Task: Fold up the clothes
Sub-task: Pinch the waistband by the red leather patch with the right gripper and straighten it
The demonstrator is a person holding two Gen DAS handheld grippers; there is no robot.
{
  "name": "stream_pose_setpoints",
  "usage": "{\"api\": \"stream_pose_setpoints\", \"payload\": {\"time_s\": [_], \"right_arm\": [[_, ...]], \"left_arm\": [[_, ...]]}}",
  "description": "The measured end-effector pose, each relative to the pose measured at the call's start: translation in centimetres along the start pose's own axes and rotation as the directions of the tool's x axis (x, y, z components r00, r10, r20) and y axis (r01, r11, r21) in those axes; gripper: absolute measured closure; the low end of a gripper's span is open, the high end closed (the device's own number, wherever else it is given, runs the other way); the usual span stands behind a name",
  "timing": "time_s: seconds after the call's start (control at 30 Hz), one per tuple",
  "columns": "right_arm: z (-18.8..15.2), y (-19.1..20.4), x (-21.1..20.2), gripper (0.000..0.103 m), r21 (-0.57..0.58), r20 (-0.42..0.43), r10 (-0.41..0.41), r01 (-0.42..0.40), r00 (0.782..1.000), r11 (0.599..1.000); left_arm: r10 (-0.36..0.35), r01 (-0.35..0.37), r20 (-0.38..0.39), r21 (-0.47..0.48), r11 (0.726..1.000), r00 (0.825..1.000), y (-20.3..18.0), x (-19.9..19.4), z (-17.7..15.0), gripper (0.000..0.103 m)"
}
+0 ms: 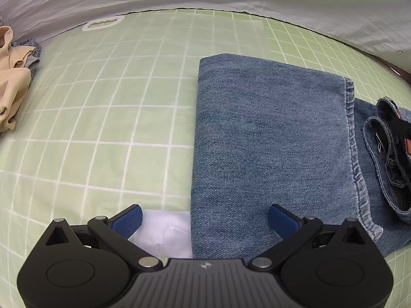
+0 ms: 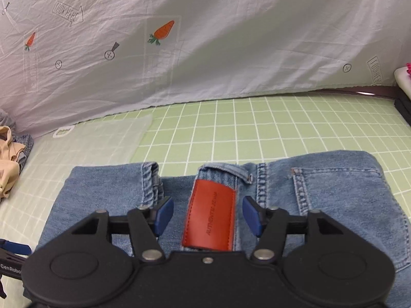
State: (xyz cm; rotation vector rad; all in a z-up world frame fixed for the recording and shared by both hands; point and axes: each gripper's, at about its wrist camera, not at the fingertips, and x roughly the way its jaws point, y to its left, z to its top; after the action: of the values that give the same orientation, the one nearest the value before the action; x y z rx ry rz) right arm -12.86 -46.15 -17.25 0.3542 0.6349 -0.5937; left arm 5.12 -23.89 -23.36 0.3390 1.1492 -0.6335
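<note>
A pair of blue jeans [image 1: 269, 138] lies folded on the green checked sheet [image 1: 102, 128]. My left gripper [image 1: 205, 220] is open and empty, at the near left corner of the folded legs. In the right wrist view the jeans [image 2: 334, 192] show the waistband with a red leather patch [image 2: 209, 220] and a back pocket. My right gripper [image 2: 208, 215] is open, its fingers standing either side of the patch, close above the waistband. The right gripper is partly visible at the waistband in the left wrist view [image 1: 403, 133].
A pile of beige and blue clothes [image 1: 12, 77] lies at the far left; it also shows in the right wrist view [image 2: 10, 161]. A white sheet with carrot prints [image 2: 205, 38] hangs behind. A white patch [image 1: 164, 231] lies beside the jeans.
</note>
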Motion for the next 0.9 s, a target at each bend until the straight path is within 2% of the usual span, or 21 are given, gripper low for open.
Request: {"api": "stream_pose_setpoints", "payload": {"time_s": [0.1,0.17,0.23,0.37,0.43,0.5,0.57,0.73,0.8,0.9], "right_arm": [[0.6,-1.3,-1.7,0.014,0.028,0.068,-0.076,0.074,0.995,0.997],[0.7,-2.2,-1.9,0.012,0.029,0.074,-0.145,0.143,0.987,0.989],[0.0,-2.7,-1.0,0.01,0.003,0.027,-0.186,0.186,0.982,0.983],[-3.7,-1.4,1.9,0.0,-0.158,-0.108,-0.185,0.167,0.977,0.973],[-5.1,-0.4,1.8,0.0,-0.223,-0.068,-0.212,0.192,0.975,0.956],[-4.8,-0.2,1.8,0.0,-0.227,-0.079,-0.217,0.194,0.973,0.954],[-4.3,-0.5,1.7,0.0,-0.213,-0.094,-0.206,0.182,0.974,0.96],[-3.8,-1.4,-0.4,0.0,-0.163,-0.063,-0.19,0.178,0.98,0.971],[-3.5,-1.9,-1.6,0.0,-0.136,-0.034,-0.199,0.193,0.979,0.972],[-3.0,-3.2,-3.2,0.0,-0.09,-0.004,-0.253,0.252,0.967,0.964]], "left_arm": [[-0.002,0.002,-0.001,-0.003,1.0,1.0,0.1,0.0,0.1,0.0],[-0.001,0.001,-0.001,-0.002,1.0,1.0,0.1,0.1,0.1,0.0],[0.004,-0.004,0.001,0.002,1.0,1.0,0.0,0.1,0.1,0.0],[0.006,-0.007,0.005,0.007,1.0,1.0,-0.1,0.1,0.1,0.0],[0.004,-0.004,0.006,0.006,1.0,1.0,0.0,0.1,0.1,0.0],[0.003,-0.003,0.005,0.003,1.0,1.0,0.0,0.0,0.0,0.0],[0.004,-0.004,0.003,-0.003,1.0,1.0,0.0,-0.1,-0.2,0.0],[0.01,-0.01,0.003,-0.03,0.999,1.0,0.0,-0.5,-0.9,0.0],[0.014,-0.014,0.001,-0.047,0.999,1.0,0.0,-0.7,-1.1,0.0],[0.02,-0.02,-0.001,-0.077,0.997,1.0,0.0,-1.0,-1.6,0.0]]}}
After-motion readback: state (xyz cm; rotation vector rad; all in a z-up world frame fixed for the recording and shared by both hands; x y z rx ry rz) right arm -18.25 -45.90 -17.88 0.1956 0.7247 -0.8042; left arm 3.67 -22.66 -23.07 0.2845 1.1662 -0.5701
